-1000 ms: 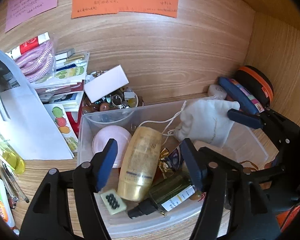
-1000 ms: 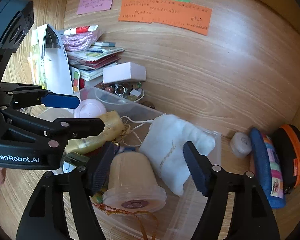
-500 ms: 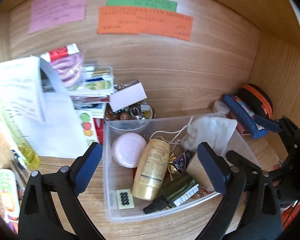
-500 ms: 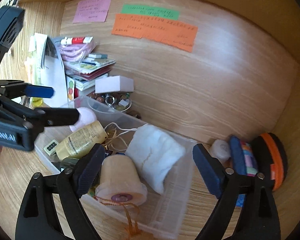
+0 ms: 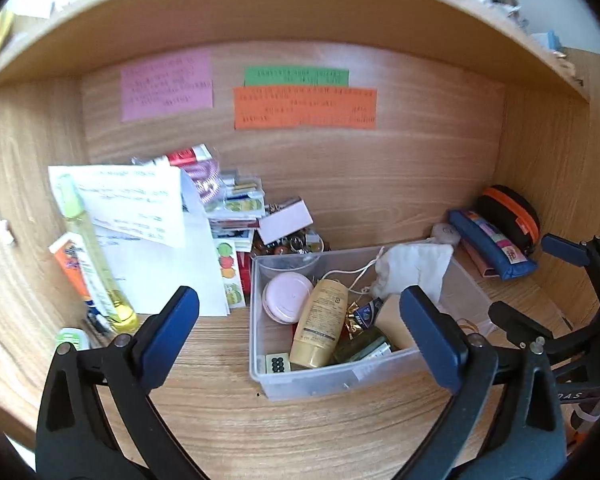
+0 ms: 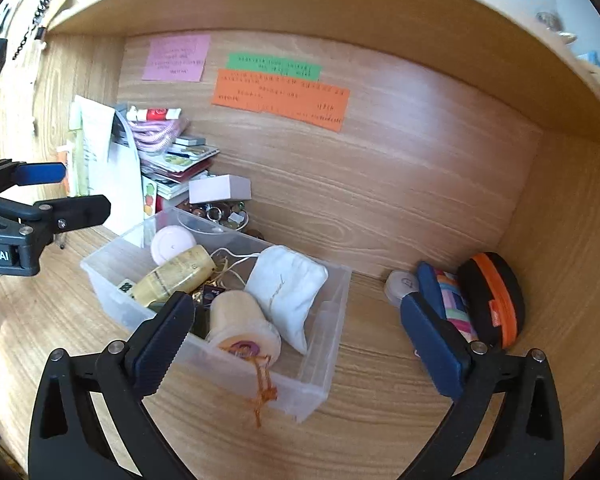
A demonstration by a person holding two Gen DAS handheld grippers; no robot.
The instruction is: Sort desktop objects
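Observation:
A clear plastic bin (image 5: 320,378) (image 6: 324,384) stands on the wooden desk. It holds a gold bottle (image 5: 320,324) (image 6: 172,276), a pink round case (image 5: 287,296) (image 6: 171,243), a white drawstring pouch (image 5: 414,268) (image 6: 286,288), a dark green bottle (image 5: 362,346), a cream cup with an orange tassel (image 6: 242,326) and a small tile with dots (image 5: 278,362). My left gripper (image 5: 304,344) is open and empty, in front of the bin. My right gripper (image 6: 300,344) is open and empty, in front of the bin's right end. The left gripper also shows at the left edge of the right wrist view (image 6: 48,192).
A pile of booklets and papers (image 5: 140,240) (image 6: 172,160), a white box (image 5: 286,220) (image 6: 220,189) and a bowl of beads (image 6: 220,214) stand at the back left. A blue pencil case (image 5: 492,246) (image 6: 448,300) and a black-orange pouch (image 5: 508,216) (image 6: 496,300) lie at the right. Tubes (image 5: 96,256) stand at the left wall.
Both grippers have pulled back from the bin and opened wider. The bin and its contents look smaller and farther away; nothing in it has moved.

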